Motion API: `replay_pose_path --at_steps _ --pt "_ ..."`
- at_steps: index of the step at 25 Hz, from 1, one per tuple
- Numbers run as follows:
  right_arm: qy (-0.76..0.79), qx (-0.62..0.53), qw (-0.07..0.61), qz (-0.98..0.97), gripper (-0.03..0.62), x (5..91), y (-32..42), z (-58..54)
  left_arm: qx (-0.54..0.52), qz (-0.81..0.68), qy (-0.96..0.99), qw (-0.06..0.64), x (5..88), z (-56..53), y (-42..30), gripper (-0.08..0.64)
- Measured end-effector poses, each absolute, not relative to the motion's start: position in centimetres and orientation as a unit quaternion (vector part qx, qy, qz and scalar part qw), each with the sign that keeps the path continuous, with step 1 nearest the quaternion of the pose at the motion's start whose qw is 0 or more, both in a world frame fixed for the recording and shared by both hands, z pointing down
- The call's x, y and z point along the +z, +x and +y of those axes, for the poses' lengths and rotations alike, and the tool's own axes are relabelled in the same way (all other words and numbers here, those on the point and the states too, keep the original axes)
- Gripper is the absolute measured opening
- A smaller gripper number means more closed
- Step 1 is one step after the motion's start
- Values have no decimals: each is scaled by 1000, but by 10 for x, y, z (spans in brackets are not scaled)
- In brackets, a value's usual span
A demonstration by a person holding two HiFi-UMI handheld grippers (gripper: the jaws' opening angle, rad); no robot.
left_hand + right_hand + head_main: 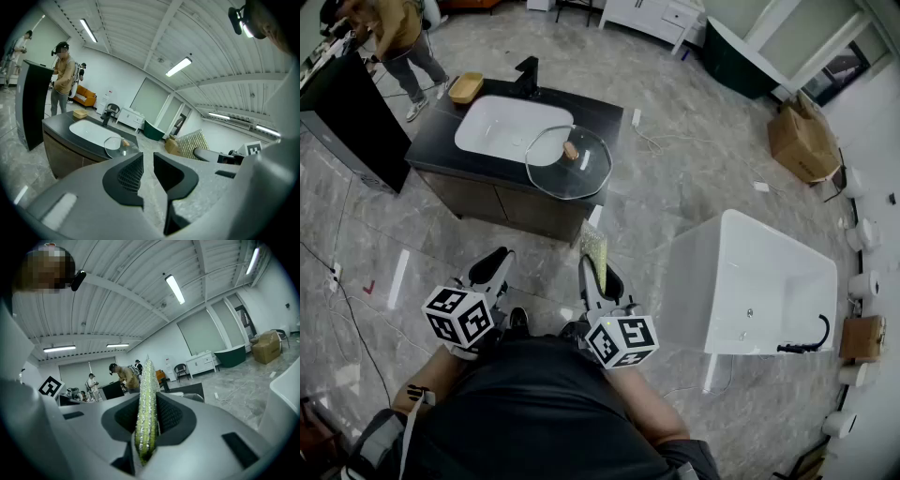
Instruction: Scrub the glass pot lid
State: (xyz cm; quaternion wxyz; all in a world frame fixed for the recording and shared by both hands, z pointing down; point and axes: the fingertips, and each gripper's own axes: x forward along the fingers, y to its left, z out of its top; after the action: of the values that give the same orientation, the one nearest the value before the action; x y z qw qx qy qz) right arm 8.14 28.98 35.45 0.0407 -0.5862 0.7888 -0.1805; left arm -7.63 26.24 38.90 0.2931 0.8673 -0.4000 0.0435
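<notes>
The glass pot lid, with a wooden knob, lies on the black vanity top, half over the white sink. It also shows small and far off in the left gripper view. Both grippers are held low near my body, well short of the vanity. My right gripper is shut on a glittery green-gold scrub pad, which stands upright between its jaws. My left gripper is shut, its jaws nearly touching with nothing between them.
A black faucet and a wooden dish stand at the back of the vanity. A white bathtub stands to the right. A person is by a black cabinet at far left. A cardboard box and a floor cable lie beyond.
</notes>
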Motion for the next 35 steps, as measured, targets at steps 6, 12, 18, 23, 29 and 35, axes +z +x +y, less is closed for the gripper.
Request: replay_pose_path --at_steps 6,12,18,23,29,35 --pt "-585 -179 42 790 64 352 81 280 43 -402 866 293 388 253 -78 71" --pt "-594 -192 40 780 64 356 73 268 43 -397 868 295 389 239 -88 71" --pt "-600 -215 20 770 64 370 50 256 31 -381 869 315 400 222 -106 71" --pt "-622 -220 -4 751 64 379 35 253 21 -353 870 344 415 210 -116 71" --pt "-630 -226 -16 743 64 387 28 248 21 -350 869 350 421 192 -124 71" --pt "-623 -249 -11 742 64 404 43 218 40 -357 863 355 431 171 -110 71"
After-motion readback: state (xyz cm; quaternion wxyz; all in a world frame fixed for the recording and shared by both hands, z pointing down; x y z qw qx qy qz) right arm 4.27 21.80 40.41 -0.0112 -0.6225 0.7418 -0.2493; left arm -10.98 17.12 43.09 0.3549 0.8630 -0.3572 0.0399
